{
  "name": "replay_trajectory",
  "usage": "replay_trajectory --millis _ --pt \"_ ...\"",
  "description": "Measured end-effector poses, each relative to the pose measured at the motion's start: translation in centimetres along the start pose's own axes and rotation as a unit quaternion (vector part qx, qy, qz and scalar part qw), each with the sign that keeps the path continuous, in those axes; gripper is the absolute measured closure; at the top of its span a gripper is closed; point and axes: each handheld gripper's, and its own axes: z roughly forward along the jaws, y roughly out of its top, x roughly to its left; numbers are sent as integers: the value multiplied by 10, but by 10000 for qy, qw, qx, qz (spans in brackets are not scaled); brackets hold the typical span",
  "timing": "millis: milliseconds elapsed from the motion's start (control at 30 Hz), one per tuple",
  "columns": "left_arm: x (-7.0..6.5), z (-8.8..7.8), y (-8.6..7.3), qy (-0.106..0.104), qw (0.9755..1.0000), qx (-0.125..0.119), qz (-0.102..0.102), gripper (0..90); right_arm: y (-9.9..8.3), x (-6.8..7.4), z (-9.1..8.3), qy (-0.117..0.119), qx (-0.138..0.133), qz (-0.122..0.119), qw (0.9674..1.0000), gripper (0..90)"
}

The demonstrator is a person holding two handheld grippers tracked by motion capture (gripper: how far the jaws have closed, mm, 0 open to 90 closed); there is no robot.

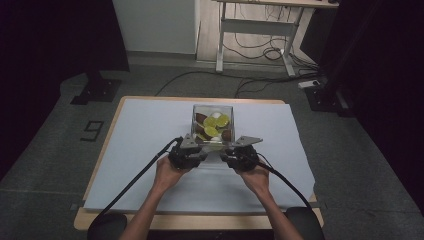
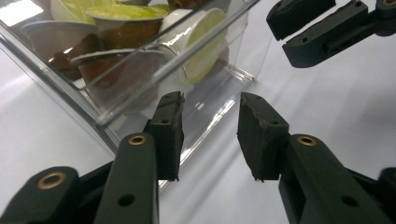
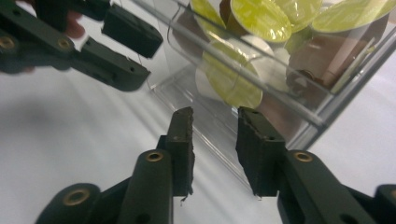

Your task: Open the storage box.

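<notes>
**Closing in on the clear box from both sides**

Sitting at the centre of the high view, the left gripper [image 1: 196, 150] meets the near left corner of the clear box [image 1: 214, 109]; in its own view its jaws stand parted with a gap, nothing pinched, the box edge just behind. Coffee capsules [image 1: 216, 125] fill the box on the white sheet [image 1: 140, 140]. Just right of centre, the right gripper [image 1: 234, 151] likewise has parted, unloaded jaws at the near right corner.
</notes>
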Motion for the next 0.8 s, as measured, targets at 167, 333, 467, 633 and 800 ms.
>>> replay_trajectory --millis 167,333,467,633,800 --pt "2 1 1 64 10000 -42 -43 652 3 0 5 -148 22 86 9999 718" --pt "2 3 3 48 9998 -140 -99 681 4 -1 8 -199 -39 175 9996 746" --pt "3 6 3 24 9996 -223 -174 702 4 -3 10 -226 -93 230 9994 767" --pt "4 8 2 -14 9993 -298 -209 726 5 -4 12 -177 -162 295 9993 788" --pt "2 8 2 64 9992 -358 -150 747 5 -4 14 -57 -262 359 9990 810"
